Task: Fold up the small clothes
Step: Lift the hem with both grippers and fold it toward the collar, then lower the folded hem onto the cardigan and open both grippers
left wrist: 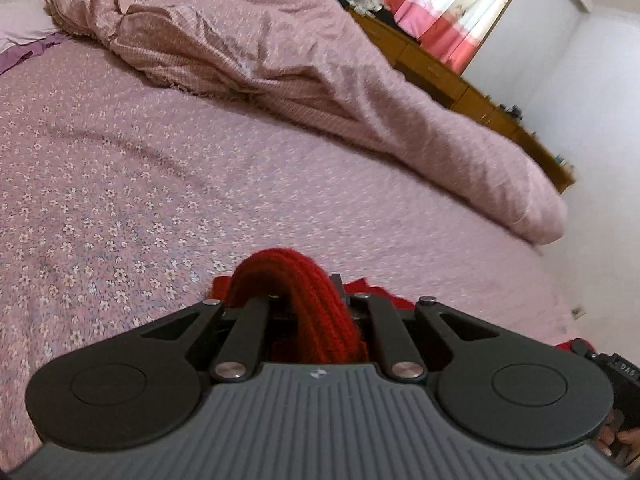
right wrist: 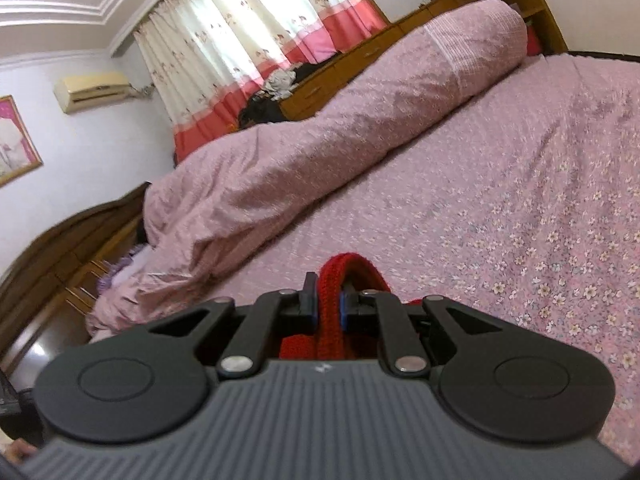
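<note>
A red knitted garment (left wrist: 308, 300) is bunched between the fingers of my left gripper (left wrist: 310, 294), which is shut on it just above the bed. More red fabric (left wrist: 376, 294) lies flat behind the fingers. In the right wrist view my right gripper (right wrist: 329, 300) is shut on a ribbed red edge of the same garment (right wrist: 348, 268), pinched between its blue-padded fingers. Most of the garment is hidden under both gripper bodies.
A pink floral bedsheet (left wrist: 120, 184) covers the bed (right wrist: 520, 200). A rolled pink quilt (left wrist: 320, 80) lies along the far side (right wrist: 320, 140). A wooden cabinet (left wrist: 460, 76) and curtains (right wrist: 248, 40) stand behind it. The wooden headboard (right wrist: 60, 248) is at left.
</note>
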The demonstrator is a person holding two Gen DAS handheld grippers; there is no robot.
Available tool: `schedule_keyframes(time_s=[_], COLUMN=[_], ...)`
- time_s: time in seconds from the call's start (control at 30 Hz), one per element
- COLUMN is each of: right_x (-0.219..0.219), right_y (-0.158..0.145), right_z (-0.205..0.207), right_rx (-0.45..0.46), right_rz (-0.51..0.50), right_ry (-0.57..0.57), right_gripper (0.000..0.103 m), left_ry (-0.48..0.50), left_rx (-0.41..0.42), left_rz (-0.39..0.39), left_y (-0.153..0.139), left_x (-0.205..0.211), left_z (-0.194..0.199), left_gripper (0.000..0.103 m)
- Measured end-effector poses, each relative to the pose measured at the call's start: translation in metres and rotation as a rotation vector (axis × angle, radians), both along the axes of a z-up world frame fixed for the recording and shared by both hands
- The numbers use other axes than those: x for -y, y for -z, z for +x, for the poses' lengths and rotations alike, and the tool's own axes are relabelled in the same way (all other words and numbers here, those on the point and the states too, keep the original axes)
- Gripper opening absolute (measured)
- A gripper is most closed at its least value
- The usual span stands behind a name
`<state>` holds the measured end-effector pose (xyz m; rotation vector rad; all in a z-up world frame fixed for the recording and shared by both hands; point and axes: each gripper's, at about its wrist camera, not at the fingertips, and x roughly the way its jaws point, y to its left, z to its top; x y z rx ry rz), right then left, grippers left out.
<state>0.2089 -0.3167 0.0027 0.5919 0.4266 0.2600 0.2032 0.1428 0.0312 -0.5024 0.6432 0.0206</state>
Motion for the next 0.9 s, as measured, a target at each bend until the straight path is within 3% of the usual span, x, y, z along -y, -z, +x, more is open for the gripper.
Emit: schedule_keyframes(time_s=[0.27, 0.5, 0.6, 0.67, 0.73, 0.9], right_x=[0.002, -0.011, -0.014, -0.013, -0.011, -0.014], right_y=[0.045, 0.065, 0.063, 0.061, 0.059, 0.050], right_z=[0.020, 0.024, 0.023, 0.020, 0.017, 0.000], right_rx=[-0.118, -0.155, -0.153, -0.162, -0.171, -0.169], right_rz=[-0.040, -0.114, -0.143, -0.130, -0.113, -0.116], right_ry=[0.059, 0.075, 0.085, 0.090, 0.090, 0.078], right_gripper=[0.013, 0.013, 0.014, 0.016, 0.023, 0.039], left_ry=[-0.008, 0.005, -0.015, -0.045, -0.068, -0.070], left_rx=[-0.095, -0.091, -0.100, -0.095, -0.066, -0.048], left_rz=[0.074, 0.177, 0.188, 0.216, 0.244, 0.266], left_y=[0.045, 0.050, 0.044, 0.038, 0.030, 0.014], left_x=[0.000, 0.011, 0.009, 0.009, 0.010, 0.012], left_z=[0.031, 0.030, 0.022, 0.012, -0.001, -0.026], left_gripper=[0.011, 0.013, 0.030, 0.063, 0.070, 0.072])
